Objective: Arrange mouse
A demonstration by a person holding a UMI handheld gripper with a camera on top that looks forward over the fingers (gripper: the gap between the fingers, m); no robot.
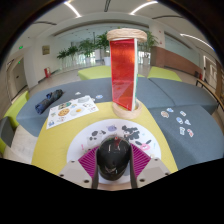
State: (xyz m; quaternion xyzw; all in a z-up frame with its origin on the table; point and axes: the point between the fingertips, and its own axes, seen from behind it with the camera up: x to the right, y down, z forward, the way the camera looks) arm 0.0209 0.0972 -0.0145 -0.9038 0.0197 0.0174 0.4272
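Note:
A black computer mouse point(113, 157) sits between my gripper's point(113, 160) two fingers, held above a white mat point(95, 133) printed with dark shapes. The magenta pads point(88, 160) press against both sides of the mouse, so the gripper is shut on it. The mouse's rear is hidden by the gripper body. The white mat lies on a yellow tabletop point(55, 145).
A tall red cylinder with a white top point(123, 66) stands beyond the mat. A printed sheet point(70, 110) and a dark blue object point(47, 101) lie to the left, small cards point(180, 120) to the right. Potted plants point(82, 50) line the far wall.

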